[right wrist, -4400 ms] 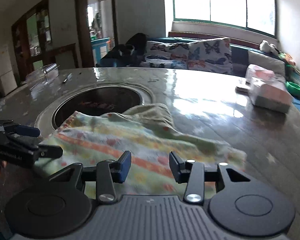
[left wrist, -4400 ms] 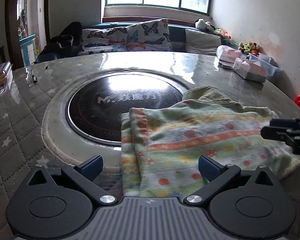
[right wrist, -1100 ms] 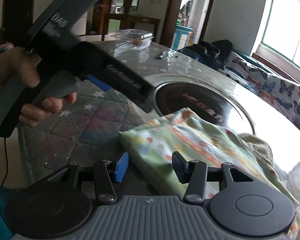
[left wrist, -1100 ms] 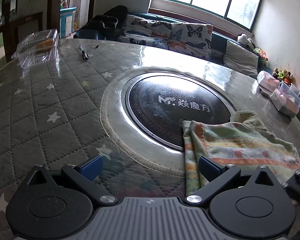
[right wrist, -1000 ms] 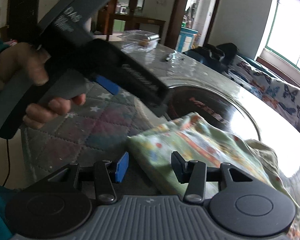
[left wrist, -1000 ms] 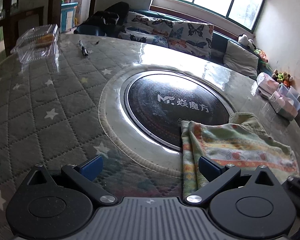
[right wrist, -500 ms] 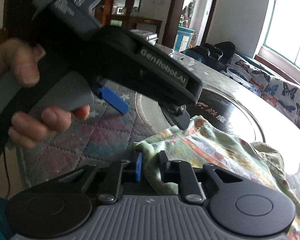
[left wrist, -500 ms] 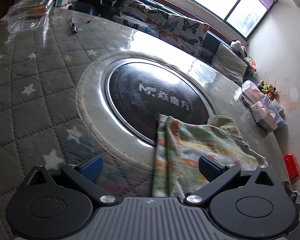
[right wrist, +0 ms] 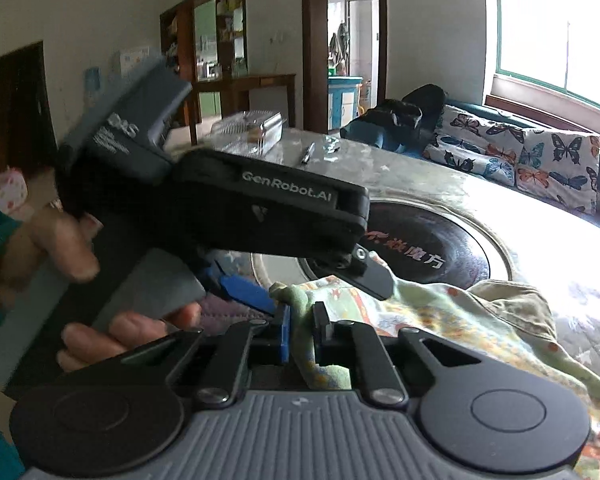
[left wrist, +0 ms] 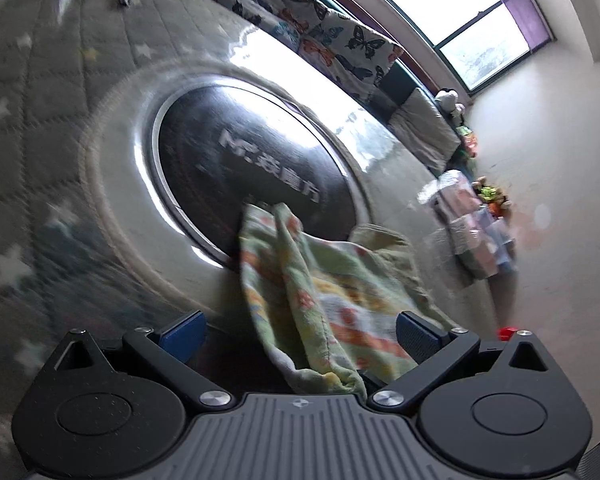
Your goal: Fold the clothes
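A green patterned cloth [left wrist: 324, 300] with orange and red marks lies on the round table, partly over the black centre disc [left wrist: 256, 160]. Its near edge is lifted and bunched. My right gripper [right wrist: 302, 328] is shut on the near corner of the cloth [right wrist: 420, 320], which trails off to the right. My left gripper [left wrist: 298, 334] is open, its jaws wide apart, with the lifted cloth edge passing between them. The left gripper's body [right wrist: 260, 208], held in a hand, fills the left of the right wrist view just above the cloth.
The table has a quilted star-patterned cover [left wrist: 28, 128] on the left. A clear plastic box [right wrist: 252, 128] and a pen [right wrist: 308, 154] lie at its far side. Boxes and packets [left wrist: 472, 224] sit at the right edge. A butterfly-patterned sofa [right wrist: 540, 160] stands behind.
My right gripper has closed on the cloth's near corner and lifted it. My left gripper has moved in and tilted over the cloth, so the raised edge now sits between its open jaws.
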`<state>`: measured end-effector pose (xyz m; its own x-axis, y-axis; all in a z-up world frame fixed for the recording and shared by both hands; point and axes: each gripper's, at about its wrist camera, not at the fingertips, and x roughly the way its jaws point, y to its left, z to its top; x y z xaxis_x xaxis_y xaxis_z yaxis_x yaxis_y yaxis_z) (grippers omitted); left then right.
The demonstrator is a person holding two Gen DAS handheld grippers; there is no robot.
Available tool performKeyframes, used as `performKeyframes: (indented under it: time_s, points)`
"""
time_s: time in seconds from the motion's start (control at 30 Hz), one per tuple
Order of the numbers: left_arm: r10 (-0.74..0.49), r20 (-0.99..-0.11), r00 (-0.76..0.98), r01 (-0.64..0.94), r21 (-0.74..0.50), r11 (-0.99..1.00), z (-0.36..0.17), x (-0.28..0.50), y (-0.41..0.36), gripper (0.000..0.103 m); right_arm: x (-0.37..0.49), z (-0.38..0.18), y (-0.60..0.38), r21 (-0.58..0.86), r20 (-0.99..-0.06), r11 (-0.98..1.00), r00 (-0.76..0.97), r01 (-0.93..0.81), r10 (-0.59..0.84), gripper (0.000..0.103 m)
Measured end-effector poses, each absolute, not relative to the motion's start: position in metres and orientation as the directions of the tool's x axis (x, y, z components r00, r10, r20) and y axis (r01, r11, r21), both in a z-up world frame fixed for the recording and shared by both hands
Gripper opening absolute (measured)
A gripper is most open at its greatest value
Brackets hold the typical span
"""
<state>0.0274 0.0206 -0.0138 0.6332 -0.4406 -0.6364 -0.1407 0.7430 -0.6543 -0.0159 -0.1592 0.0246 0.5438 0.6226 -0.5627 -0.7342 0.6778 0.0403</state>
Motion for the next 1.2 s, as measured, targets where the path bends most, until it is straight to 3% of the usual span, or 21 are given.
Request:
performKeyframes:
  time_s: [0.1, 0.2, 0.3, 0.37, 0.47, 0.6, 0.7, 0.8, 1.07, 1.13, 1.2]
  points:
    - [-0.471, -0.619, 0.628, -0.129, -0.680, 0.722, -0.016, 0.033, 0.016, 0.095, -0.018, 0.029, -0.172, 0.062, -0.549, 0.681, 0.545, -0.729, 0.633, 0.009]
    - [-0.494, -0.605, 0.624, -0.123, -0.701, 0.703, -0.020, 0.035, 0.014, 0.082, -0.020, 0.031, -0.180, 0.074, -0.541, 0.679, 0.543, -0.730, 0.643, 0.009]
    - [-0.513, -0.593, 0.620, -0.126, -0.721, 0.682, -0.024, 0.036, 0.014, 0.061, -0.021, 0.030, -0.185, 0.082, -0.540, 0.672, 0.534, -0.736, 0.651, 0.009]
    - [-0.524, -0.588, 0.616, -0.132, -0.733, 0.667, -0.027, 0.037, 0.014, 0.038, -0.021, 0.029, -0.186, 0.087, -0.541, 0.666, 0.527, -0.741, 0.656, 0.009]
    - [-0.529, -0.586, 0.614, -0.158, -0.748, 0.644, -0.035, 0.036, 0.018, 0.027, -0.021, 0.026, -0.187, 0.093, -0.546, 0.659, 0.515, -0.747, 0.661, 0.009]
    - [-0.534, -0.577, 0.618, -0.172, -0.762, 0.625, -0.040, 0.034, 0.021, 0.021, -0.022, 0.025, -0.191, 0.100, -0.545, 0.659, 0.513, -0.745, 0.663, 0.010]
    - [-0.534, -0.579, 0.617, -0.168, -0.759, 0.629, -0.039, 0.035, 0.022, 0.020, -0.024, 0.027, -0.199, 0.113, -0.539, 0.669, 0.520, -0.734, 0.662, 0.020]
    - [-0.533, -0.581, 0.616, -0.161, -0.755, 0.636, -0.038, 0.036, 0.023, 0.017, -0.021, 0.026, -0.215, 0.111, -0.542, 0.716, 0.562, -0.689, 0.625, 0.023]
    - [-0.522, -0.592, 0.614, -0.152, -0.738, 0.658, -0.038, 0.033, 0.021, 0.017, 0.018, 0.004, -0.286, 0.081, -0.599, 0.898, 0.699, -0.433, 0.391, 0.024]
    - [-0.518, -0.598, 0.612, -0.149, -0.730, 0.667, -0.037, 0.033, 0.020, 0.017, 0.029, -0.003, -0.306, 0.071, -0.608, 0.930, 0.724, -0.360, 0.326, 0.027]
    - [-0.512, -0.603, 0.612, -0.146, -0.722, 0.676, -0.035, 0.033, 0.018, 0.017, 0.040, -0.009, -0.323, 0.055, -0.613, 0.956, 0.746, -0.289, 0.261, 0.038]
